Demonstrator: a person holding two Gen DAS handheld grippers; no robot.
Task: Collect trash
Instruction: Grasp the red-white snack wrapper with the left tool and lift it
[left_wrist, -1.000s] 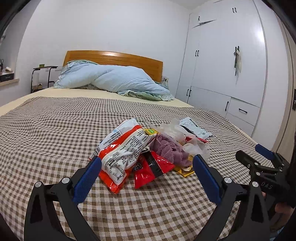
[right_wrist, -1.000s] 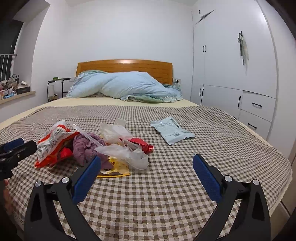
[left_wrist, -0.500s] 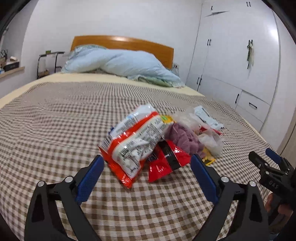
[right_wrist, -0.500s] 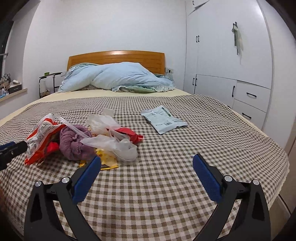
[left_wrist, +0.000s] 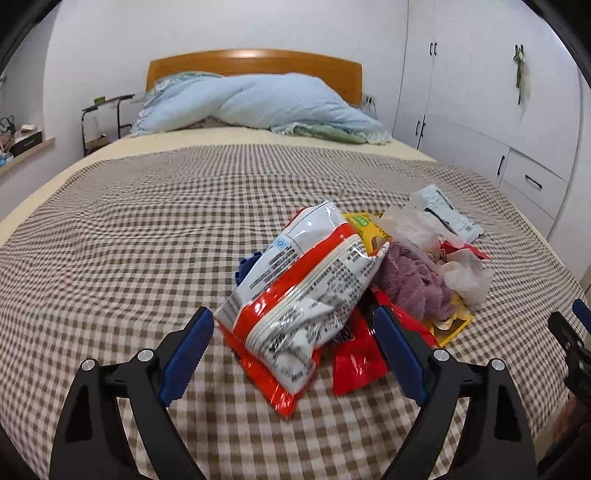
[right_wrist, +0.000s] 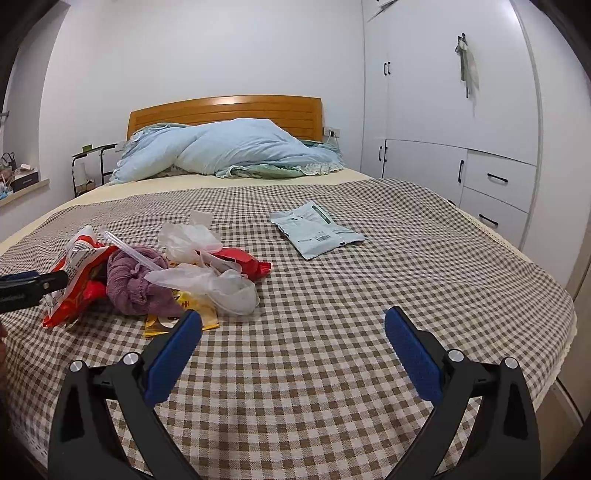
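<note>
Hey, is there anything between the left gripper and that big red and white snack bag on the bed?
Nothing visible. The left gripper is open, its jaws just closing in, and the red and white snack bag lies directly ahead with its near end between them.

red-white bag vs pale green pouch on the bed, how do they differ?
The red-white bag is puffed and propped on the pile; the pale green pouch lies flat. The bag touches other trash; the pouch lies alone, apart from the pile. The bag sits between the left gripper's open jaws; the pouch is near neither gripper. Both are printed plastic packets.
</note>
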